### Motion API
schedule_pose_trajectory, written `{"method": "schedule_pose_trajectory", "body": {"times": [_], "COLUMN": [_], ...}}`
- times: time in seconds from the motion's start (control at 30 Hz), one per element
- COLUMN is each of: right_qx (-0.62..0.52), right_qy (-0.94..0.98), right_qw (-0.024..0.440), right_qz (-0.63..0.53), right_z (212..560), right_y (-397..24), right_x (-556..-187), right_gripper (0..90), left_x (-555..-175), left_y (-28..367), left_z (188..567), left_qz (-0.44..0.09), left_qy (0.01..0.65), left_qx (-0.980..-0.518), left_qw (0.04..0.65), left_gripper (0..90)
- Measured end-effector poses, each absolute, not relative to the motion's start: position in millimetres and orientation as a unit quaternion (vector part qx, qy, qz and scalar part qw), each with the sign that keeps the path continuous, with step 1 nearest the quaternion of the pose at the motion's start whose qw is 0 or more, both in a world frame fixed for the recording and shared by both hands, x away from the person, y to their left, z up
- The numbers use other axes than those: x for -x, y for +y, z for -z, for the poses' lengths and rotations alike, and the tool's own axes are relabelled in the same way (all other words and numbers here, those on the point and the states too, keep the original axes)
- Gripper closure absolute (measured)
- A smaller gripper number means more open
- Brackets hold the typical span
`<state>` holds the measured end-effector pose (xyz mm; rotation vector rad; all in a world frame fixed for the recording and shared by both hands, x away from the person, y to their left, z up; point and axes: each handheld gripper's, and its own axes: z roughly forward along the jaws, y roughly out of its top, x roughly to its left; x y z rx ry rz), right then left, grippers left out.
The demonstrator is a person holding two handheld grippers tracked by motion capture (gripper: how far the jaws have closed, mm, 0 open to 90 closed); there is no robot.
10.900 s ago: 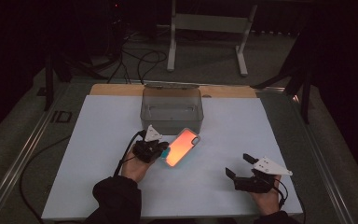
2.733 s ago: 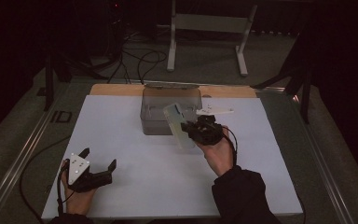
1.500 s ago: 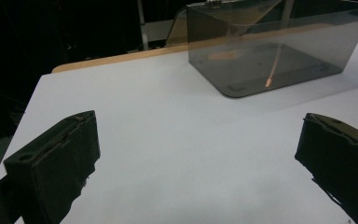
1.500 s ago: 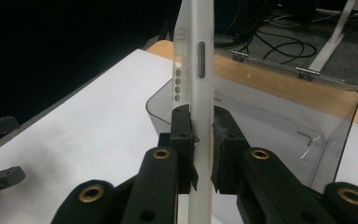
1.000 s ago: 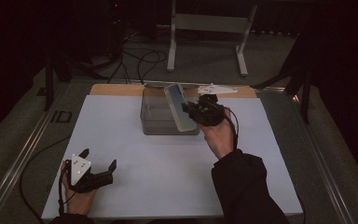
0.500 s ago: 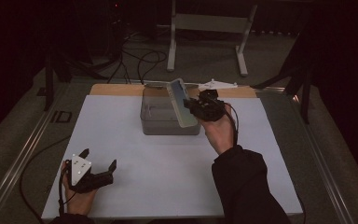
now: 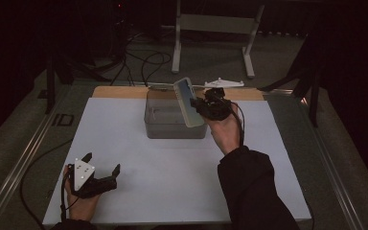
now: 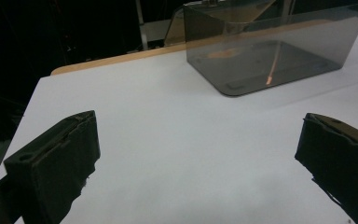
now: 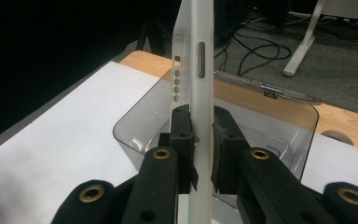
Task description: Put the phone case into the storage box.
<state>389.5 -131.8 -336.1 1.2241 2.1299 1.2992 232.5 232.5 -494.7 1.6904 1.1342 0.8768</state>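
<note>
Pale slim phone [image 7: 187,101] was held edge-on, tilted, above the open clear grey box [image 7: 172,122] at the table's far side

Dim room, grey floor [image 7: 278,57], white stand [image 7: 215,28], cables [image 7: 143,62]

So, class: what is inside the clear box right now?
The clear box looks empty; only reflections show on its floor. The phone, shut in the right gripper, hangs above its rim and covers one corner.

White sheet [image 7: 172,167] lies bare between the hands; the grey bin [image 7: 172,125] blocks its far middle
</note>
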Motion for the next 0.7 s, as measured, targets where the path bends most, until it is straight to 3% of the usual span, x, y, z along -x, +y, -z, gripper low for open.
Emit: {"method": "schedule_pose_trajectory", "body": {"times": [0.7], "right_qx": [-0.449], "right_qy": [0.749], "right_qw": [0.2], "right_qz": [-0.445], "right_z": [330], "right_y": [-130], "right_x": [-409], "right_gripper": [81.2], "left_x": [-232], "left_y": [232], "left_z": [495], "left_qz": [-0.354], "left_qy": [0.457], "left_qx": [-0.683], "left_qw": [0.446], "left_gripper": [0.3]}}
